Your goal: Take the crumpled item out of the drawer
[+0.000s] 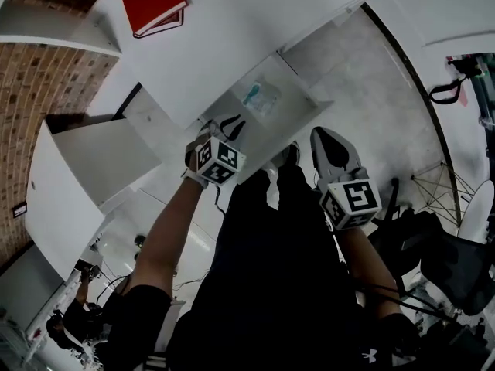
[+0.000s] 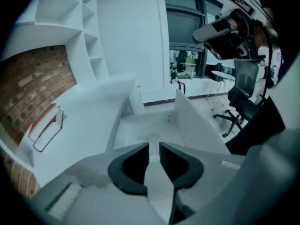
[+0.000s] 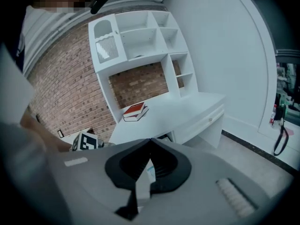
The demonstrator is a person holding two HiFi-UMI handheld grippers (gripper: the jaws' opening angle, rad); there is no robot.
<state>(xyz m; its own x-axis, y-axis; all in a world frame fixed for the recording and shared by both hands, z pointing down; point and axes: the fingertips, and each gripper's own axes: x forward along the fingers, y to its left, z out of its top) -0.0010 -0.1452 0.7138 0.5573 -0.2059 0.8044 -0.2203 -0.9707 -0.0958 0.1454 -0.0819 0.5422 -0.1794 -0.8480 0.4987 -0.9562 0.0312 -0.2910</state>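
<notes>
Drawer (image 1: 292, 114) is open, crumpled item (image 1: 259, 97) is around its middle, maybe plastic wrap. Left tongs (image 1: 223, 124) hover at its near edge, slightly spread and empty. Right tongs (image 3: 150, 142) are pressed together. Next up: reach in and pinch it.

A book (image 1: 152, 2) is laid on the desk (image 1: 232, 45), well behind the drawer (image 1: 292, 119) pulled out at its front; a crumpled item (image 1: 259, 95) is seen inside the drawer.

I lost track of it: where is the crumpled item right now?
In the head view, the crumpled item lies inside the open drawer near mid-frame, just beyond the left tongs.
</notes>
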